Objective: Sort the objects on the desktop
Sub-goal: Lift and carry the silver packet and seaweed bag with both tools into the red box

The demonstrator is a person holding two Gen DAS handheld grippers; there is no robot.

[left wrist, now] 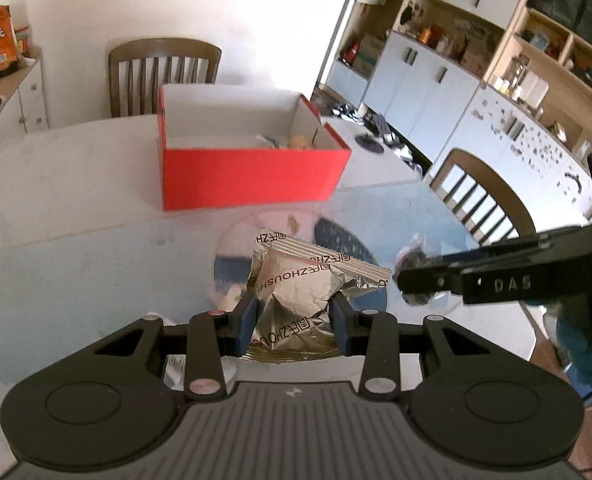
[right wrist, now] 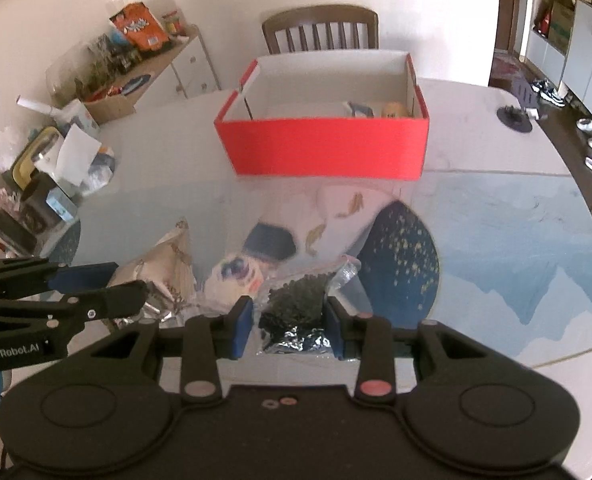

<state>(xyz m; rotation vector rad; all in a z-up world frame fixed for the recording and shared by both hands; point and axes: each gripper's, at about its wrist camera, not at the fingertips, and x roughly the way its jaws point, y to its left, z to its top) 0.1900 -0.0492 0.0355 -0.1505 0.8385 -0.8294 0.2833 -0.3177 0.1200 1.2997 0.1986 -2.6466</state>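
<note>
2 wooden chairs point(left wrist: 164, 74) point(left wrist: 481, 196) flank the table point(left wrist: 76, 184); an orange snack bag point(right wrist: 140, 28) tops a sideboard point(right wrist: 176, 68).

"ZHOUSHI" — foil packet point(left wrist: 296, 284); "GenRobot.AI" — left gripper point(right wrist: 108, 286)

The packet point(left wrist: 292, 280) in my left gripper point(left wrist: 294, 320) is crinkled silver foil, shiny and creased. My right gripper point(right wrist: 288, 326) pinches a clear plastic bag point(right wrist: 296, 300) of dark grainy bits, its lower edge glinting. Both grippers are matt black plastic with blue pads point(left wrist: 248, 322). The red box point(right wrist: 327, 148) looks like smooth matt cardboard, white inside. The table point(right wrist: 495, 220) has a glossy, reflective top, and the chair point(right wrist: 319, 28) is brown wood.
</note>
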